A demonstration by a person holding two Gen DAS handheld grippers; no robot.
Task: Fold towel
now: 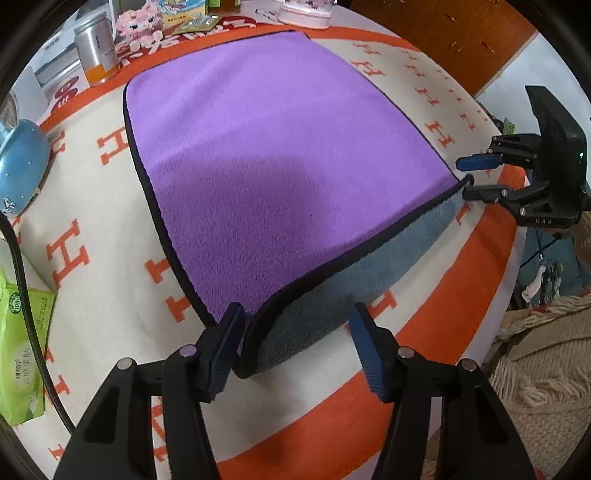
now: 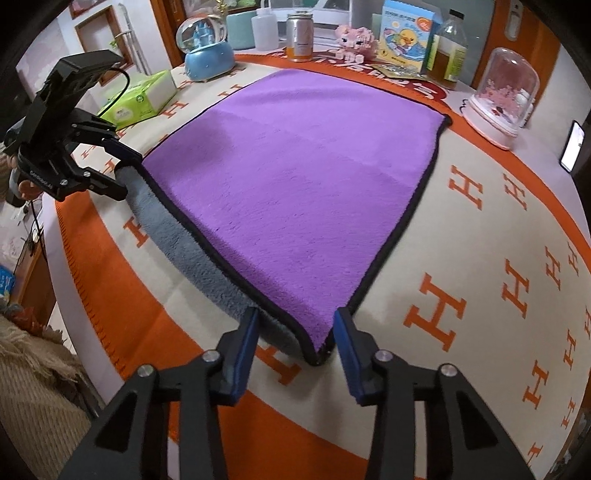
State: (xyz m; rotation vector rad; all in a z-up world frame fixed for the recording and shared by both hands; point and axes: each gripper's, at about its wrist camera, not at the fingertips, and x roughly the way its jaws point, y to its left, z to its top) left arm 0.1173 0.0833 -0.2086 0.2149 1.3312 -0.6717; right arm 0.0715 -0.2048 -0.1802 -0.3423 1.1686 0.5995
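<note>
A purple towel (image 1: 280,155) with black trim and a grey underside lies spread on the table; it also shows in the right wrist view (image 2: 306,192). Its near edge is raised, showing the grey side (image 1: 343,295). My left gripper (image 1: 295,332) is open around the towel's near left corner, which sits between the fingers. My right gripper (image 2: 295,339) is open around the near right corner. Each gripper shows in the other's view: the right one (image 1: 469,177) and the left one (image 2: 122,166), both with the towel corner between open jaws.
The table wears a cream and orange cloth with H letters (image 2: 480,258). Along the far edge stand a blue snow globe (image 2: 208,51), a tin (image 2: 300,35), a pink toy (image 2: 354,38), a bottle (image 2: 448,51) and a pink dome (image 2: 506,96). A green tissue pack (image 1: 22,347) lies left.
</note>
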